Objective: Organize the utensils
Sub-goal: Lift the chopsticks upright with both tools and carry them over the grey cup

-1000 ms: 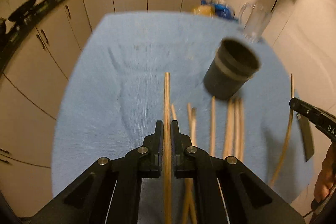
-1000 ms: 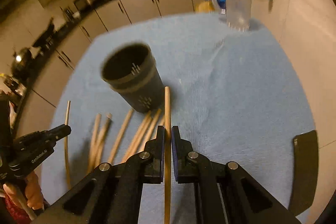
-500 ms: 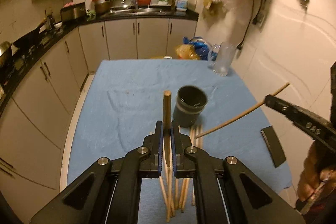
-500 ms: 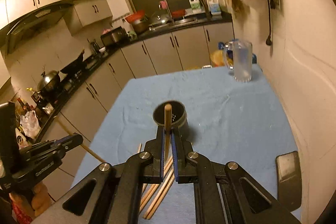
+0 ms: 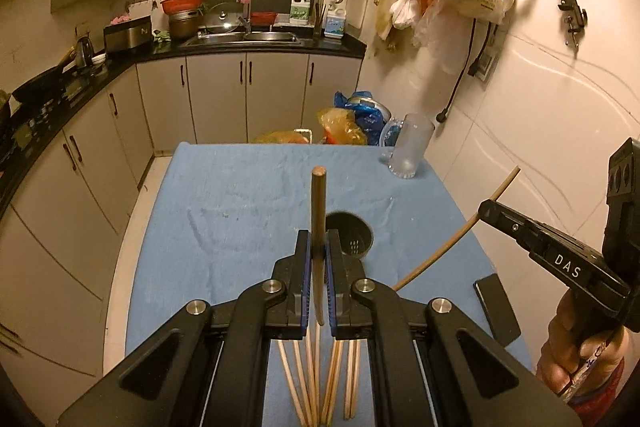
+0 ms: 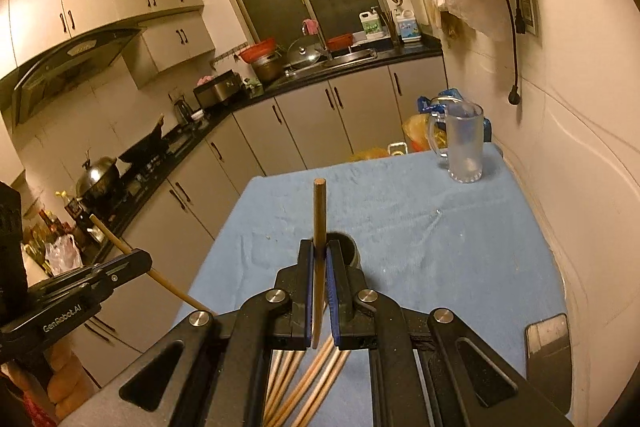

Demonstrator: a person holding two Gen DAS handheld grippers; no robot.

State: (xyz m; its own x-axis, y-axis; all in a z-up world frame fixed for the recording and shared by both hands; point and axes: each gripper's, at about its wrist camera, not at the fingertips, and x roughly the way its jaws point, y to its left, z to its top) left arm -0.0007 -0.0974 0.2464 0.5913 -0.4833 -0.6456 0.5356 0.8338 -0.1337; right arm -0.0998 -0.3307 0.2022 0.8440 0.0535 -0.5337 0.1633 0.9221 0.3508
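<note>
Since one second ago, both grippers have risen from table level to well above the blue cloth (image 5: 248, 195), and each now carries one chopstick clear of the pile. The left gripper (image 5: 319, 255) is clamped on a wooden chopstick (image 5: 319, 203) that stands nearly upright between its fingers. The right gripper (image 6: 319, 263) is likewise clamped on its own chopstick (image 6: 319, 215). Seen from the left wrist camera, that right-hand stick slants across the right gripper's tip.

Judgement: the pick-up step is complete for both sticks. The remaining step is to lower each stick, tip first, into the dark holder (image 5: 352, 237), which stands upright on the cloth just ahead of both grippers.

Count:
- Held chopsticks: two, one per gripper.
- Loose chopsticks (image 5: 316, 383) lying on the cloth below the grippers: about seven, though the gripper bodies hide part of the pile and the exact number cannot be confirmed.
- Holders: one; no stick is visible inside it.
- Glass mugs (image 6: 464, 147): one, at the far right corner.
- Phones (image 6: 548, 351): one dark phone near the right edge.
</note>
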